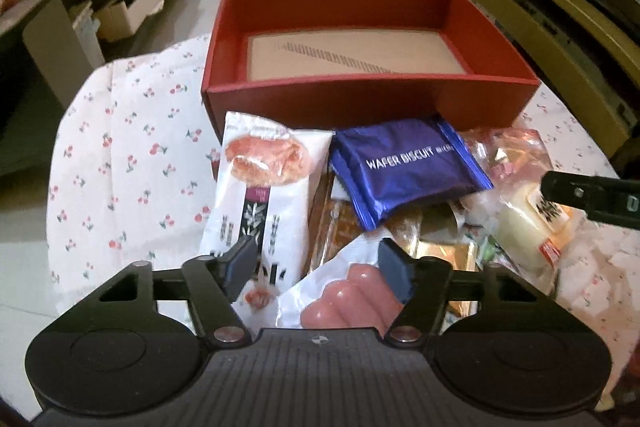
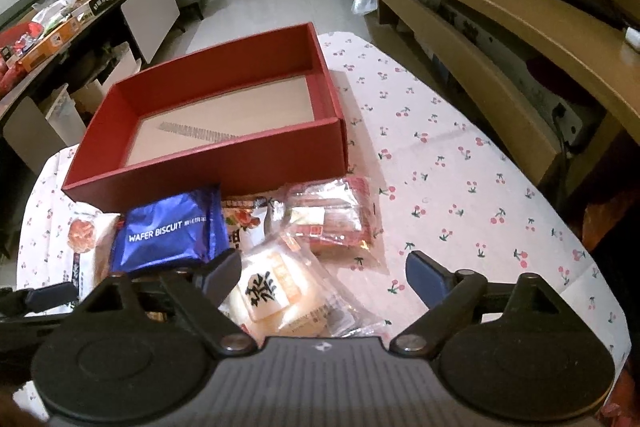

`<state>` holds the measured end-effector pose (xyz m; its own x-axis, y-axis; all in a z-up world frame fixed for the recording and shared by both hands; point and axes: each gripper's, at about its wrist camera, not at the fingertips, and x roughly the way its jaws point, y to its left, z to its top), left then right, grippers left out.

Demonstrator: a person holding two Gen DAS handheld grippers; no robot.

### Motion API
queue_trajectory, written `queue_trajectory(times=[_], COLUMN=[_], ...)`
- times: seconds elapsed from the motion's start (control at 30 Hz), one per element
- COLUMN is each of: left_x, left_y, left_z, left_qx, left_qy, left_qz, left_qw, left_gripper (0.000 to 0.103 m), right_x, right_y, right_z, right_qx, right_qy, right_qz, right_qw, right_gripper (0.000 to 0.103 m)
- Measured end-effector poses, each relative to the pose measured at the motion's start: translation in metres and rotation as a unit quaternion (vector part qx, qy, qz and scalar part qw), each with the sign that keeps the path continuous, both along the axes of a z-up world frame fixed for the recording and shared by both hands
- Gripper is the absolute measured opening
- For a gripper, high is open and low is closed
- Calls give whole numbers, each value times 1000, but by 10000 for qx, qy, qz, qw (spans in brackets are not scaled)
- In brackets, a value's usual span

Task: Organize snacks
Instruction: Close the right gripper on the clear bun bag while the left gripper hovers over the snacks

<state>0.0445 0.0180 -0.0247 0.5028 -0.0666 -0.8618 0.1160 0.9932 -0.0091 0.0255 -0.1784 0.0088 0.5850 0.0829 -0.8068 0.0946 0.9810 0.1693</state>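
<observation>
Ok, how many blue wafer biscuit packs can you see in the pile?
1. The blue wafer biscuit pack lies on top of the snack pile, just in front of the red box. More could be buried under other wrappers.

Your way into the red box [image 2: 208, 163] is blocked low by its near wall and the snack pile [image 2: 248, 235]; bare tabletop [image 2: 460, 195] lies right.
</observation>
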Motion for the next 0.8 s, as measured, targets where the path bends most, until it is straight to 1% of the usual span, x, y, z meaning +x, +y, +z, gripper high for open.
queue_trajectory(times=[0.07,0.13,0.17,0.2,0.27,0.33,0.43,0.57,0.67,0.7,0.8], left_x=[-5,-12,-16,-19,-25,-33,-39,-51,-58,-58,-57], left_y=[1,1,0,-1,-6,-14,-27,-48,-58,-63,-72], left_z=[-1,-5,-9,-11,-14,-14,-13,-16,-19,-20,-22], left_qx=[-125,-212,-216,-199,-85,48,104,195,180,202,438], left_qy=[142,326,408,451,471,392,339,367,313,306,335], left_qz=[-130,-284,-348,-415,-578,-745,-1097,-1771,-2103,-2268,-2774], left_qw=[9997,9988,9983,9979,9972,9964,9933,9833,9770,9732,9592], left_gripper=[65,67,70,76,84,88,93,94,95,95,95], right_x=[-1,-1,-1,-1,-2,-3,-5,-8,-10,-10,-12], right_y=[0,1,2,2,2,1,1,-4,-7,-8,-10], right_z=[-2,-3,-4,-4,-4,-3,-2,-2,-2,-2,-2], right_qx=[31,46,47,44,64,103,130,170,227,236,263], right_qy=[30,63,77,89,97,98,100,104,133,143,136], right_qz=[20,51,60,63,72,92,113,86,77,95,99], right_qw=[10000,10000,9999,9999,9999,9999,9998,9998,9996,9996,9995], right_gripper=[95,95,95,95,95,95,95,95,95,95,95])
